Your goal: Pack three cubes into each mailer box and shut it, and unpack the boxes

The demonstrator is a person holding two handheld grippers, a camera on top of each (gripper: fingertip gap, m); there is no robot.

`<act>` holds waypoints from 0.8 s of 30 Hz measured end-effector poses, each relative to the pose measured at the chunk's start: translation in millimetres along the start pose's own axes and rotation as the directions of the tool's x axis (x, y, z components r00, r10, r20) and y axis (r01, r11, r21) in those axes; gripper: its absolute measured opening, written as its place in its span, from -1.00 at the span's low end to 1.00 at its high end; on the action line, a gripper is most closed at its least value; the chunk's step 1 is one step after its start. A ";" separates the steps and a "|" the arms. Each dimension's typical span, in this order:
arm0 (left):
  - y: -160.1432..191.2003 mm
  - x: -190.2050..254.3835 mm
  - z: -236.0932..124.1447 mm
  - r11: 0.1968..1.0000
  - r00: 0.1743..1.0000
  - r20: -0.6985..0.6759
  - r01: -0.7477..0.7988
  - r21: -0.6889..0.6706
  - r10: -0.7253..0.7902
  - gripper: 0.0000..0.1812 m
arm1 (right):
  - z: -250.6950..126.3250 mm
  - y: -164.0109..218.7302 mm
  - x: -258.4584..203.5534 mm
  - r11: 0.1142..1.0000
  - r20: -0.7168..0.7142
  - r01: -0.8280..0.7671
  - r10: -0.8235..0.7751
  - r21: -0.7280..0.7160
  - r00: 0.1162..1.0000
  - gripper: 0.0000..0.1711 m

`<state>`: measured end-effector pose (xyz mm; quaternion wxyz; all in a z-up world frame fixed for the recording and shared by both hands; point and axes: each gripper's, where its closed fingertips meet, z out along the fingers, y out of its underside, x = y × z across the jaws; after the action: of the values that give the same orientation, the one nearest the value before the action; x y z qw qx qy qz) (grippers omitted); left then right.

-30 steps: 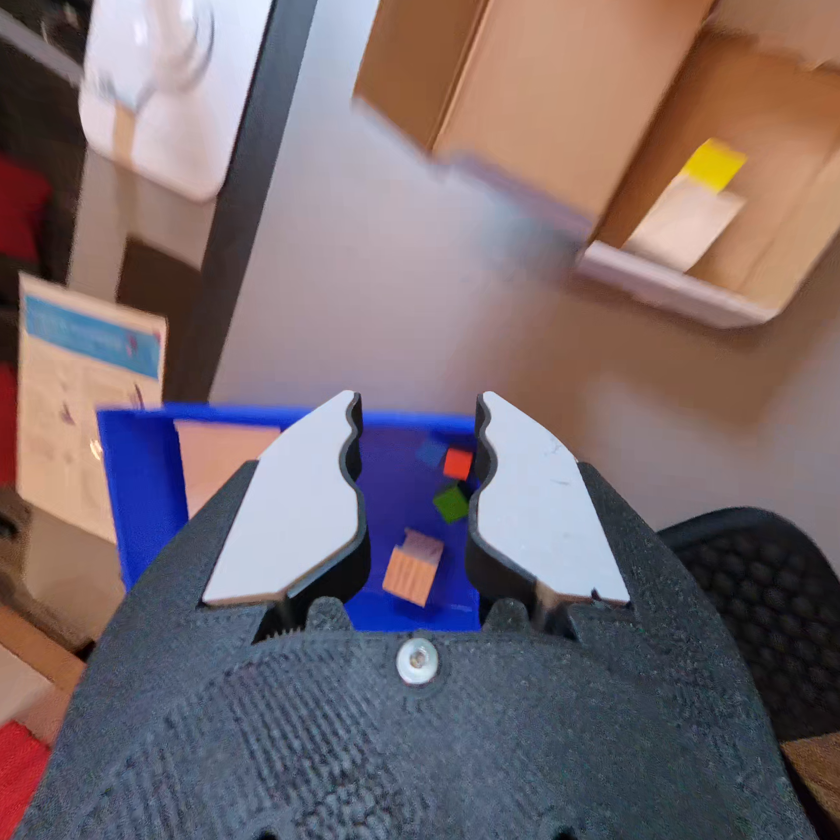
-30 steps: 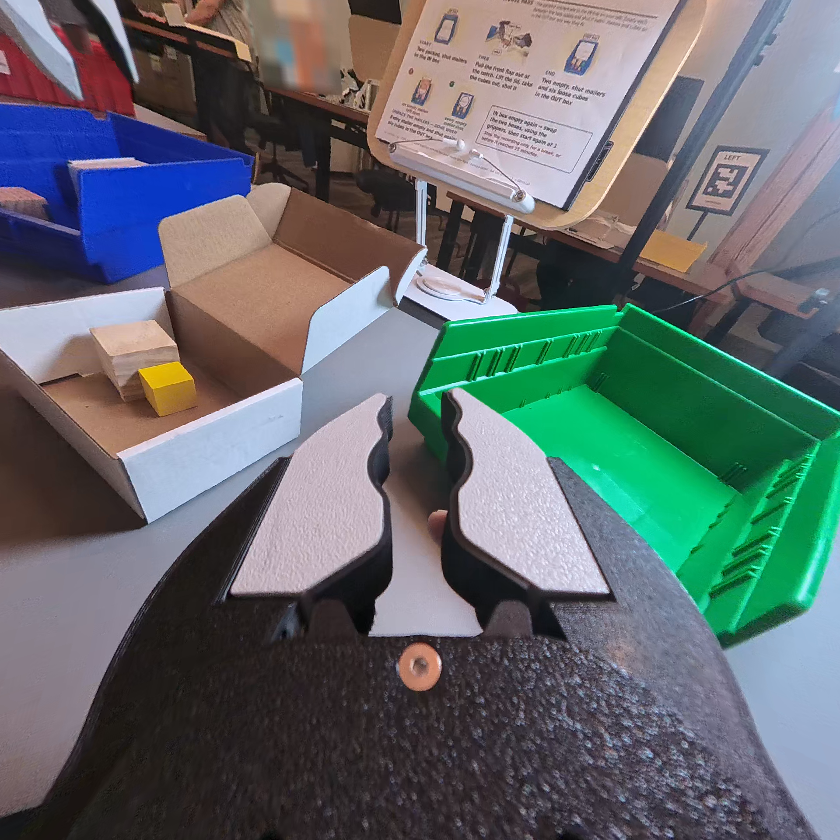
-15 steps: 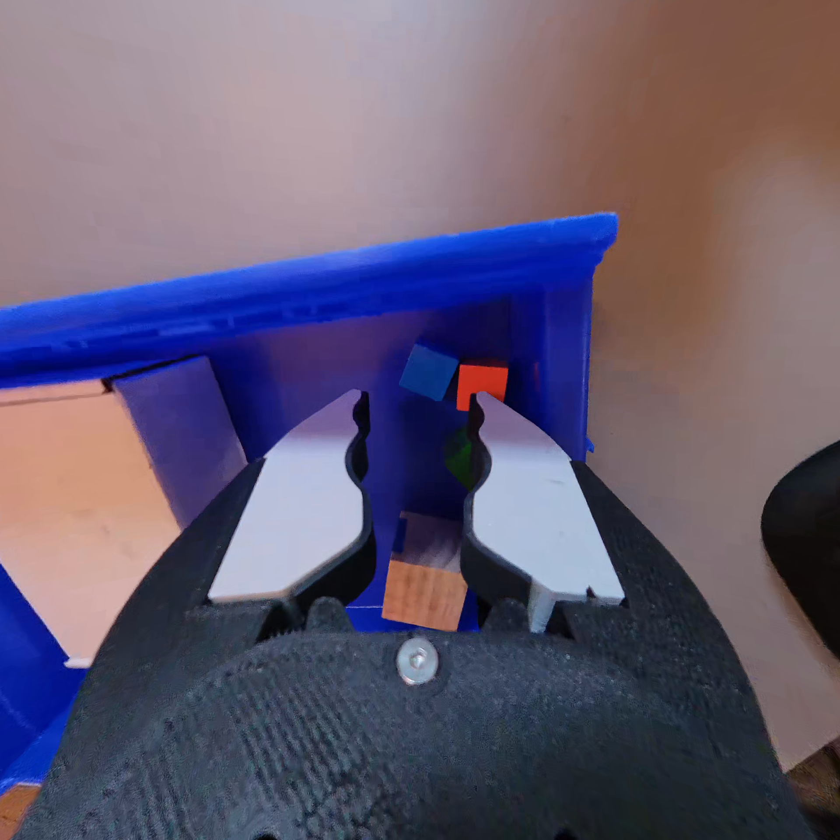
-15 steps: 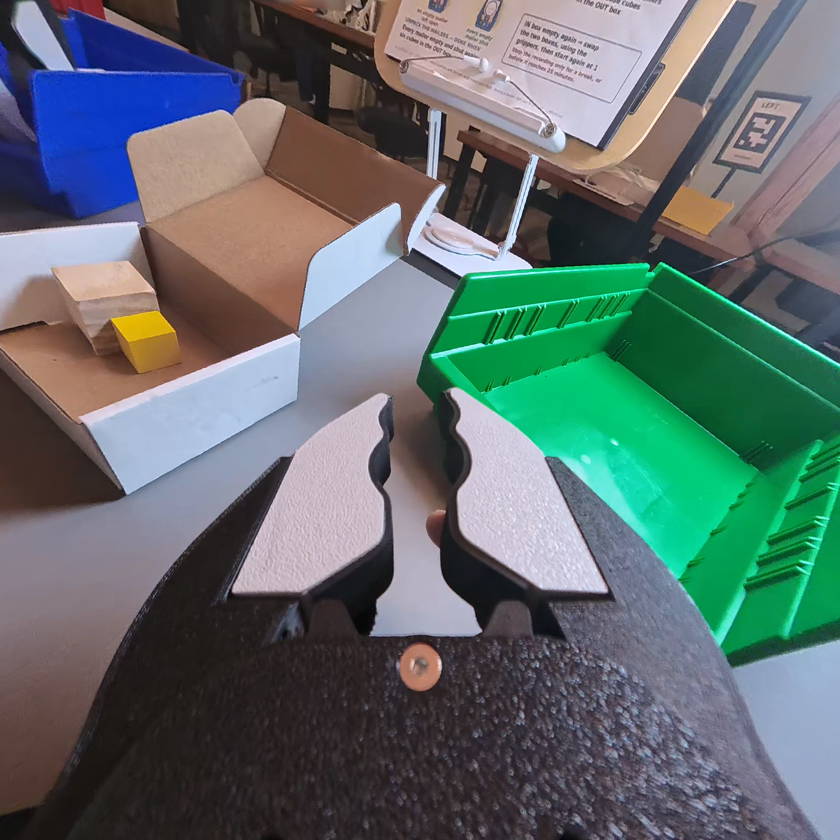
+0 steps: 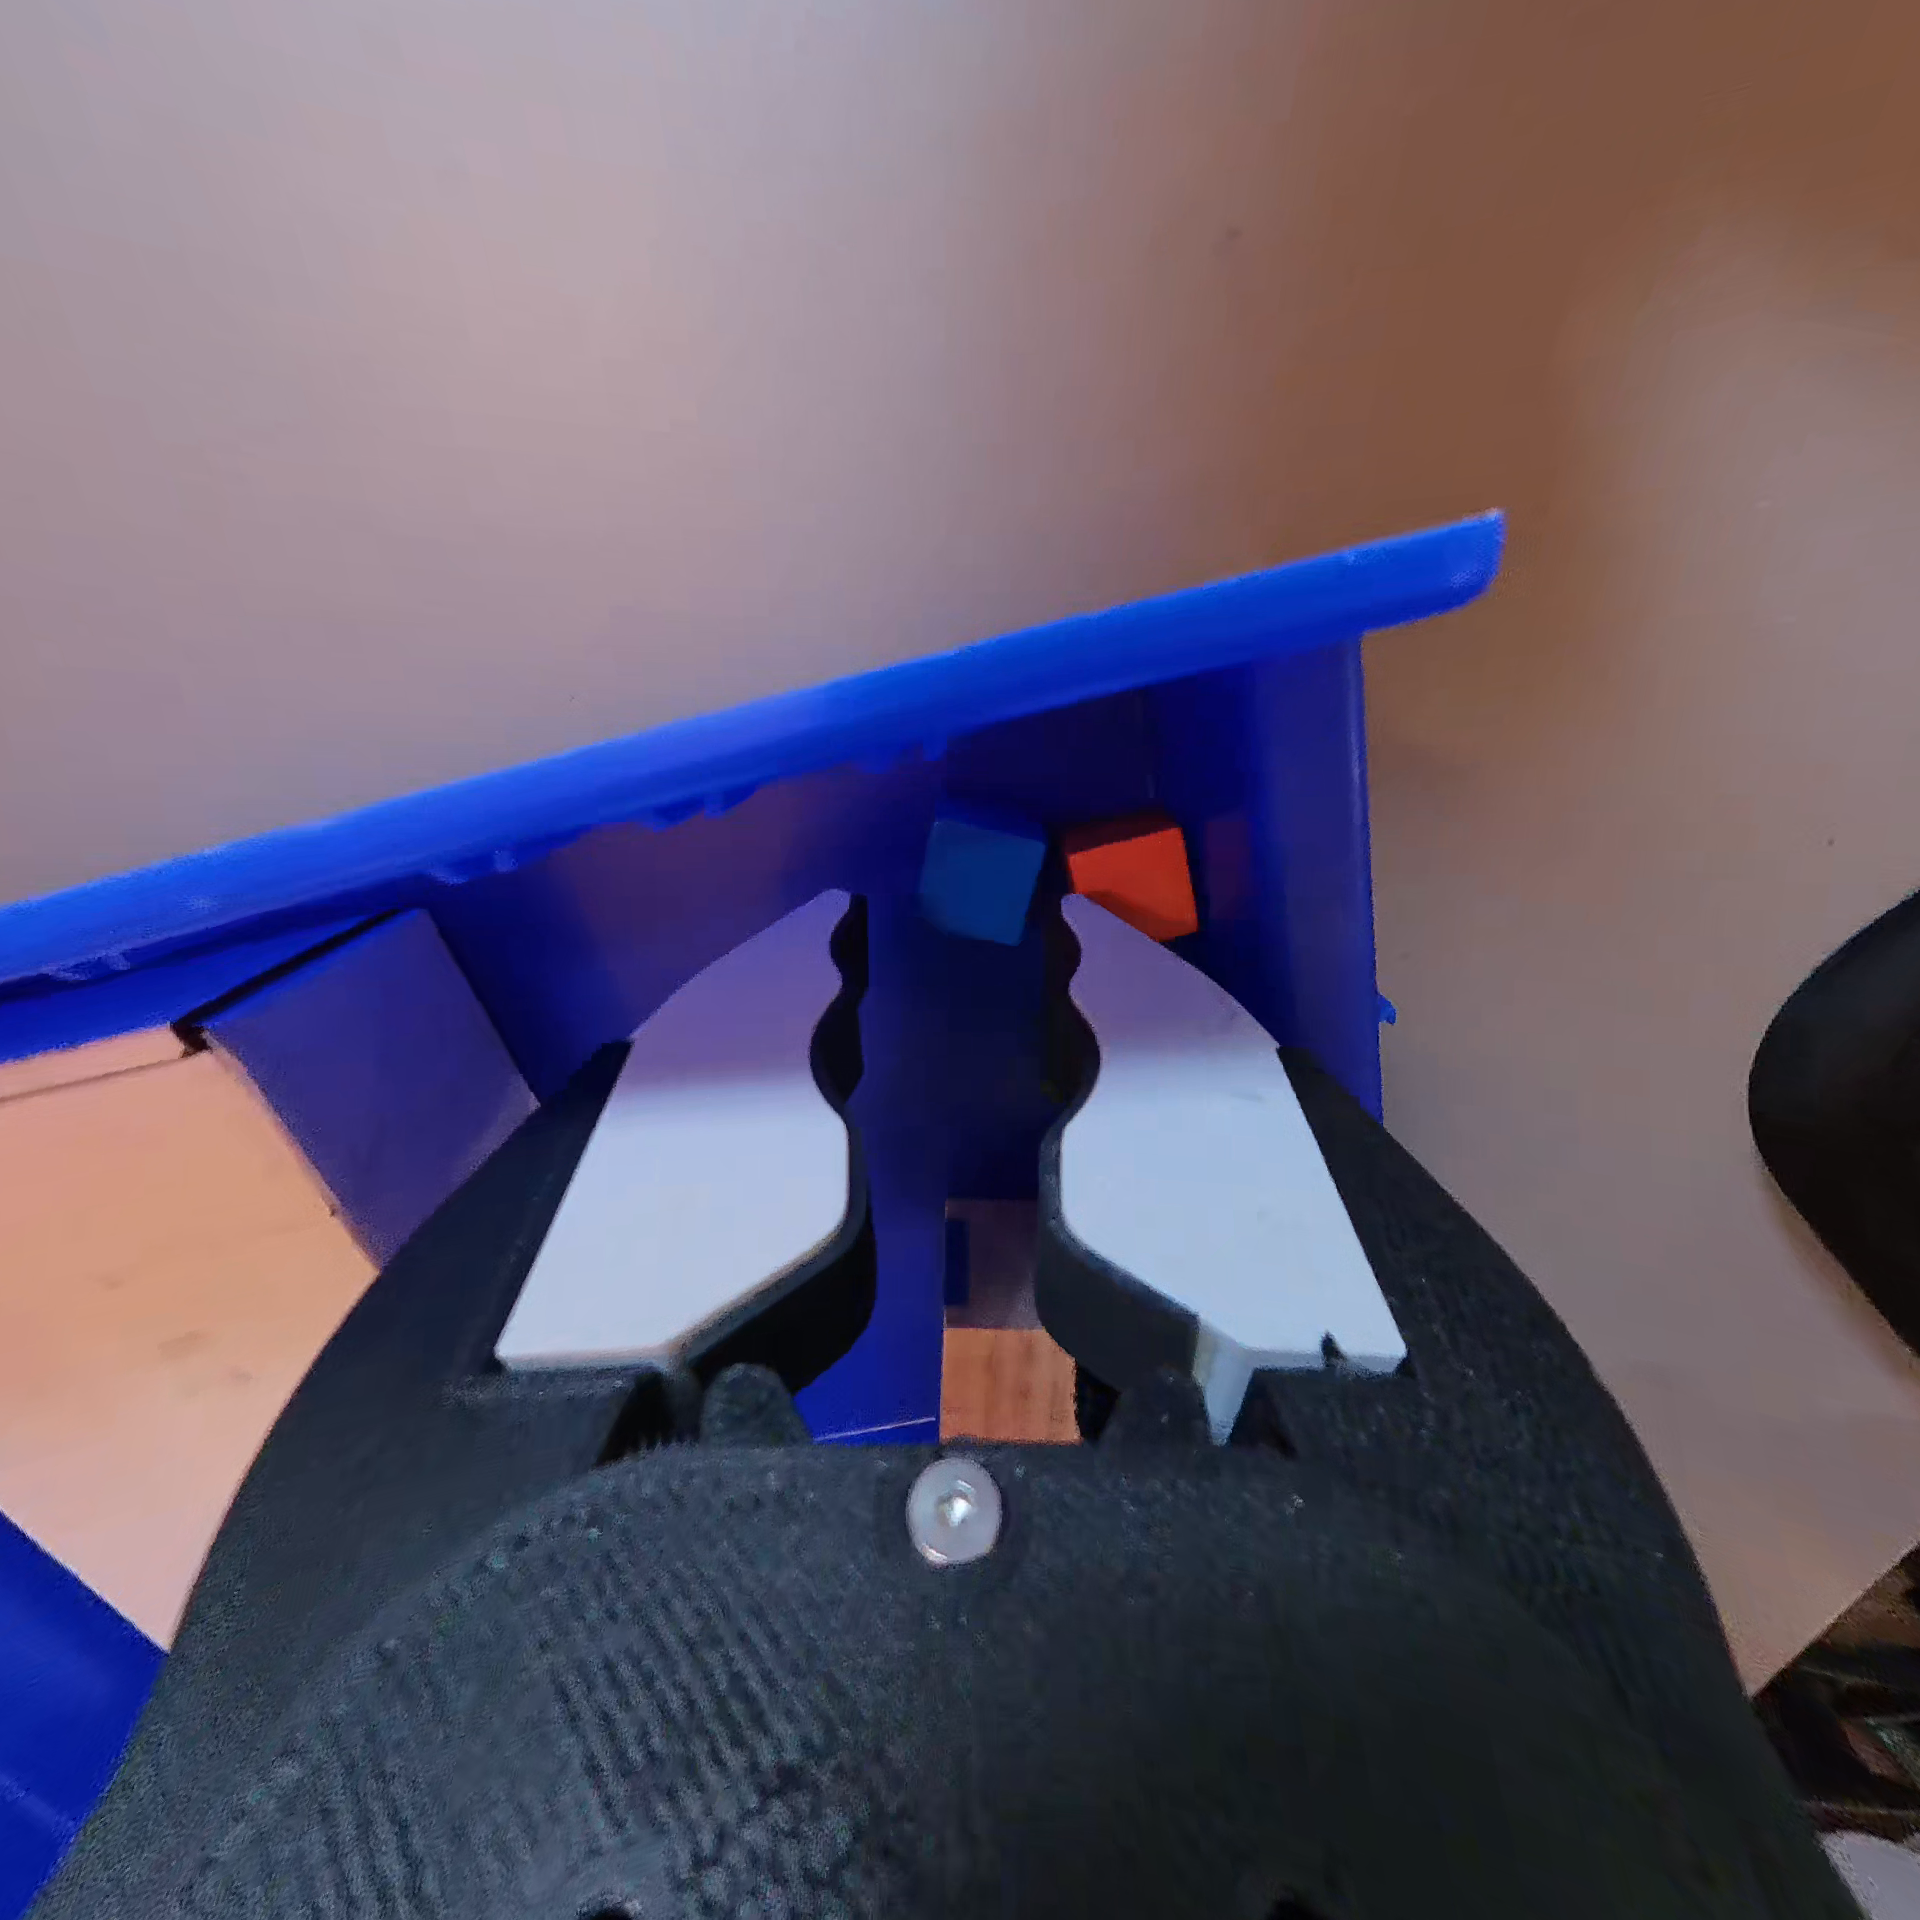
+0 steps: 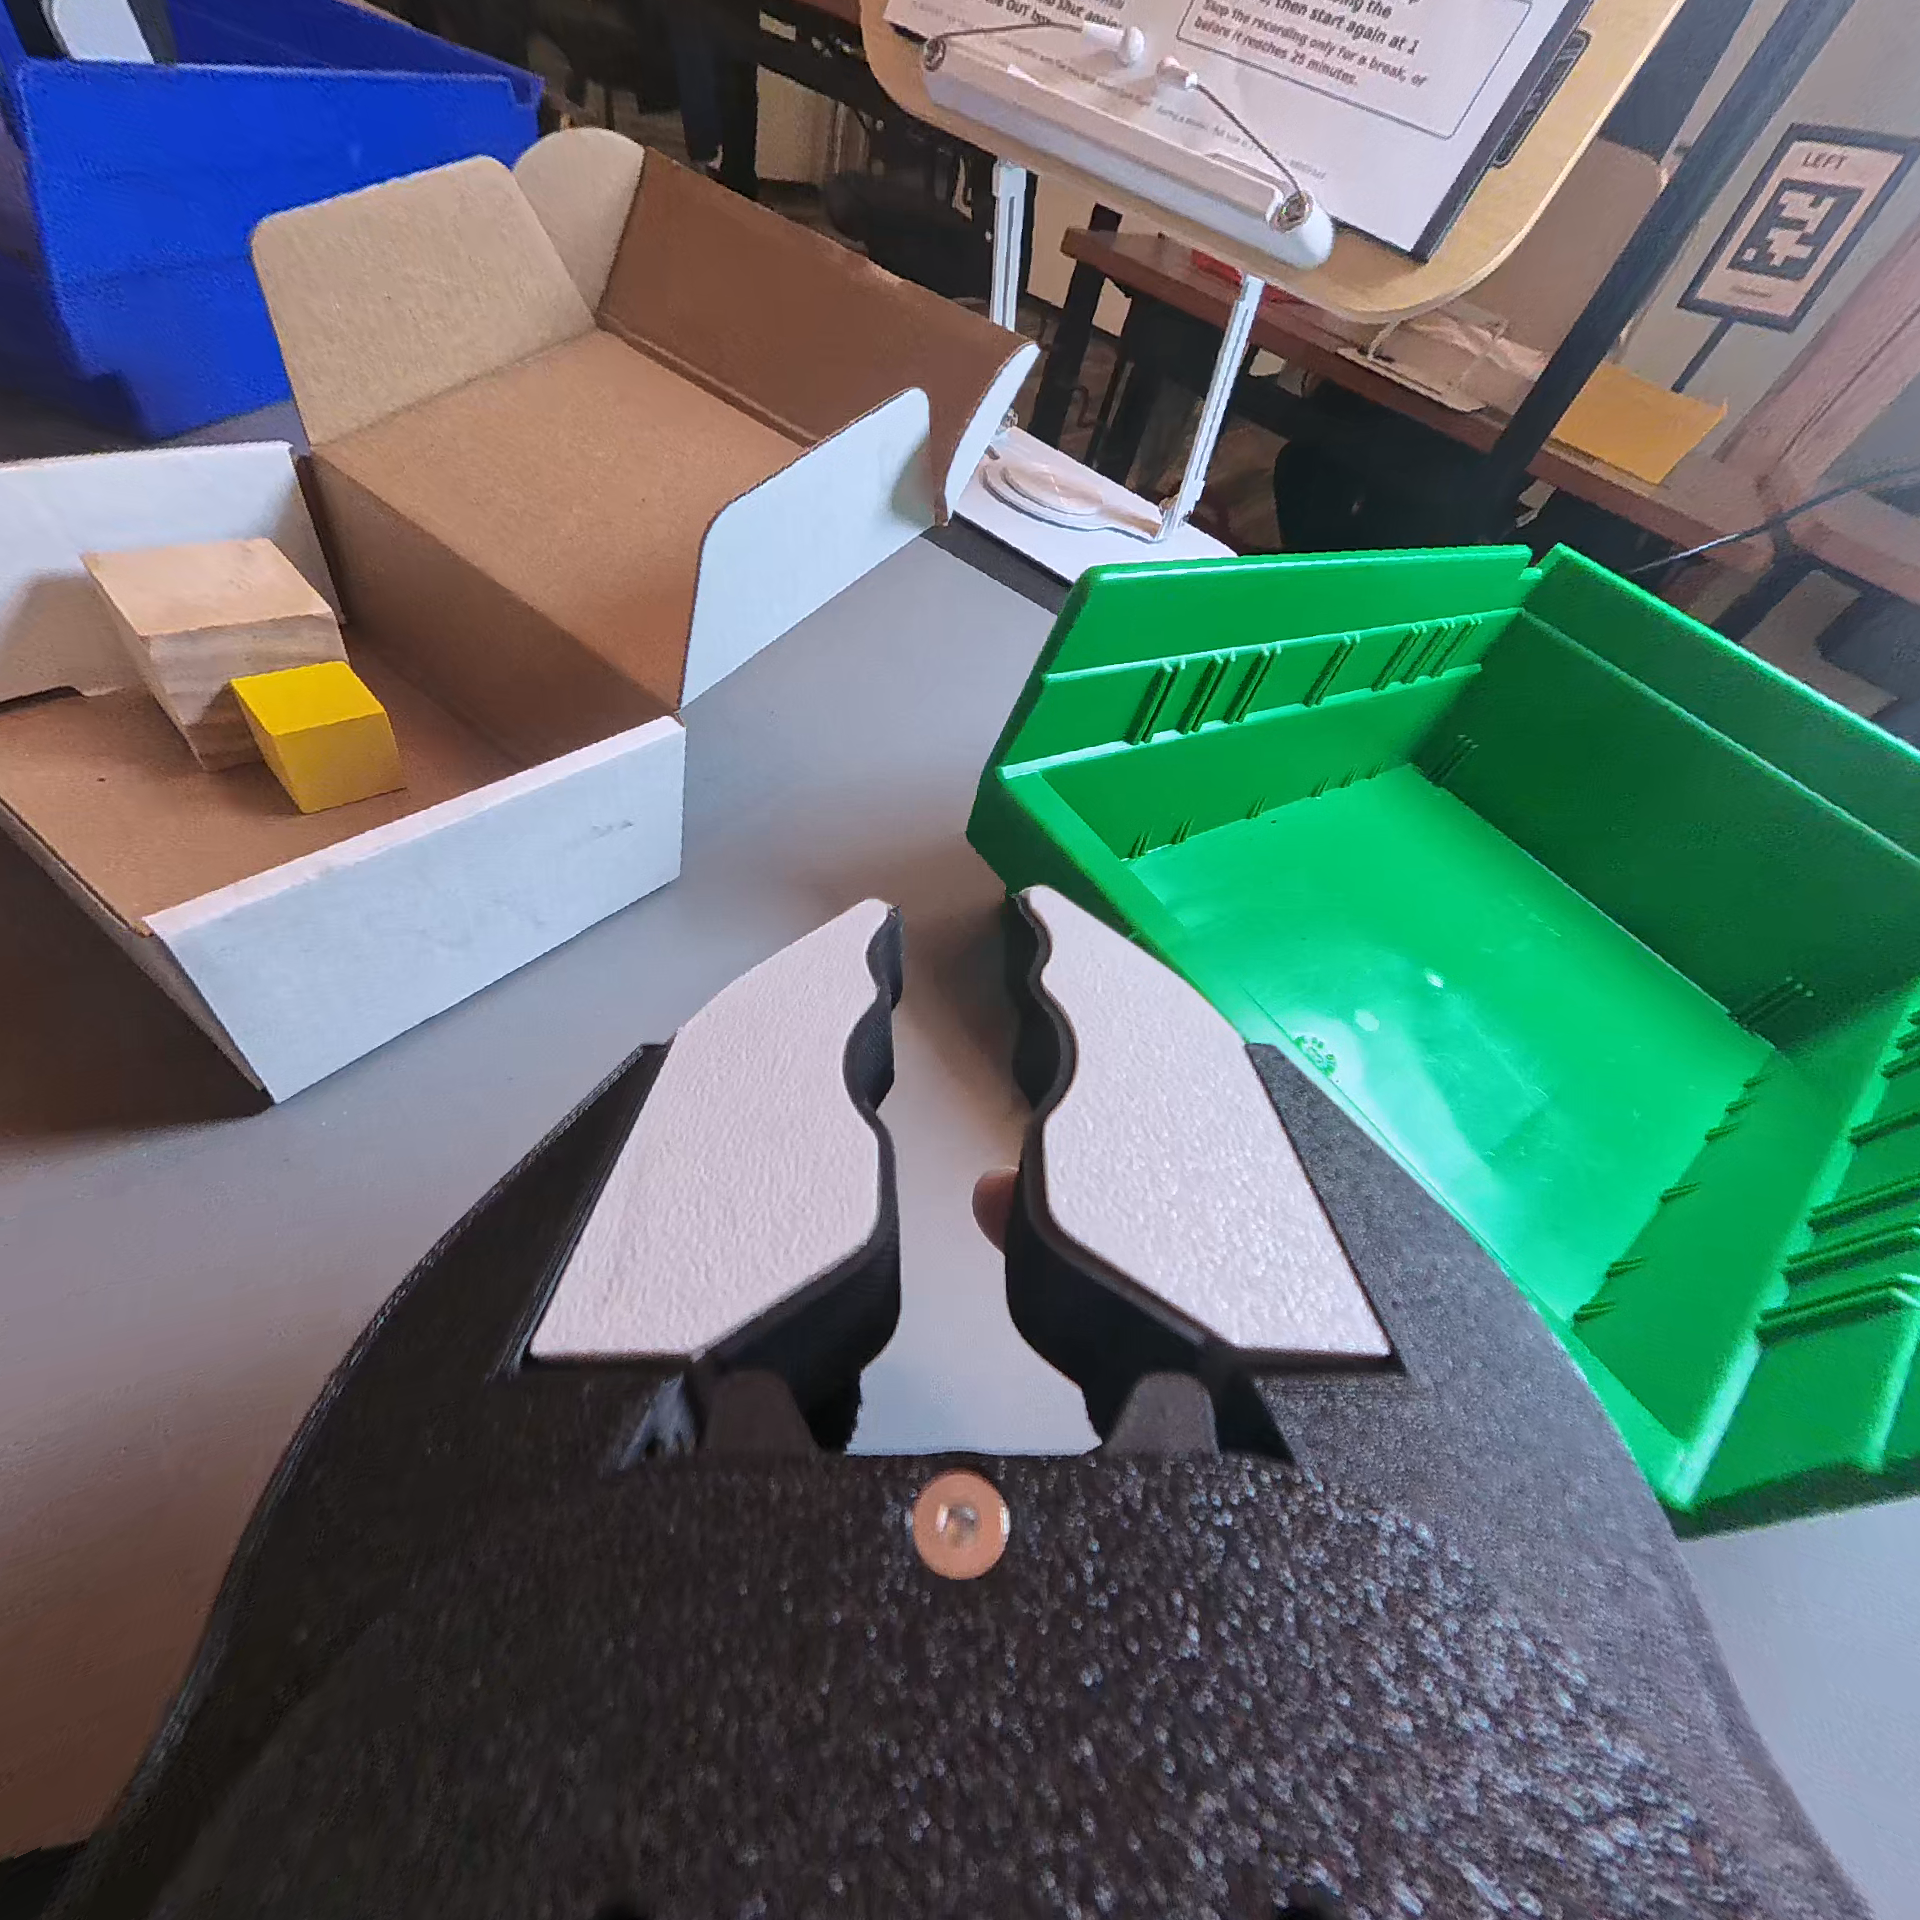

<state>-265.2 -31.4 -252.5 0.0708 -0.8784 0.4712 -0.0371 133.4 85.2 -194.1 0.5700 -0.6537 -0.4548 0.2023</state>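
In the left wrist view my left gripper (image 5: 956, 906) is open and empty, reaching down into the blue bin (image 5: 727, 743). A blue cube (image 5: 982, 878) and a red cube (image 5: 1127, 871) lie just past its fingertips in the bin's corner. A wooden cube (image 5: 1006, 1392) shows between the finger bases. In the right wrist view my right gripper (image 6: 953, 906) is slightly open and empty, low over the grey table. The open white mailer box (image 6: 416, 914) to its left holds a wooden cube (image 6: 208, 623) and a yellow cube (image 6: 317, 732).
A shut mailer box (image 5: 125, 1247) lies in the left part of the blue bin. An empty green bin (image 6: 1455, 987) stands right of my right gripper. The blue bin (image 6: 208, 208) and a document stand (image 6: 1195, 156) are at the back. A black chair (image 5: 1849, 1143) is beside the table. Left tips to right tips: about 40 cm.
My left gripper has swung from above the table down into the blue bin, close to the blue and red cubes; the green cube is hidden now. My right gripper has shifted slightly.
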 end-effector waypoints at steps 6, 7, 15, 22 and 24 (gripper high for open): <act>1.6 -4.7 12.7 0.999 1.000 0.016 -0.026 -0.021 0.026 -0.75 | 6.8 5.6 -4.9 0.999 0.011 0.019 -0.019 -0.033 1.000 -0.79; 1.8 -7.7 12.2 1.000 0.999 0.032 -0.017 -0.022 0.018 -0.75 | 7.0 5.9 -5.4 0.999 0.011 0.023 -0.022 -0.035 1.000 -0.79; -33.9 -21.7 -99.4 0.967 0.960 0.216 0.134 0.216 -0.181 -0.76 | 5.6 1.8 -6.1 0.999 0.015 0.031 -0.031 -0.018 0.999 -0.79; -161.3 75.7 -105.3 0.971 0.975 0.221 -0.061 0.229 0.009 -0.76 | 1.9 -6.3 -5.1 0.999 0.013 0.034 -0.035 0.016 0.999 -0.79; -193.9 100.4 -77.6 0.971 0.982 0.174 -0.111 0.212 0.074 -0.76 | -2.2 -9.1 -1.2 0.999 -0.005 0.017 -0.017 0.032 1.000 -0.79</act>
<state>-60.4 -16.1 -145.1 0.2081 -0.8422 0.4972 -0.0129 131.2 82.3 -185.4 0.5832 -0.6411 -0.4557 0.2031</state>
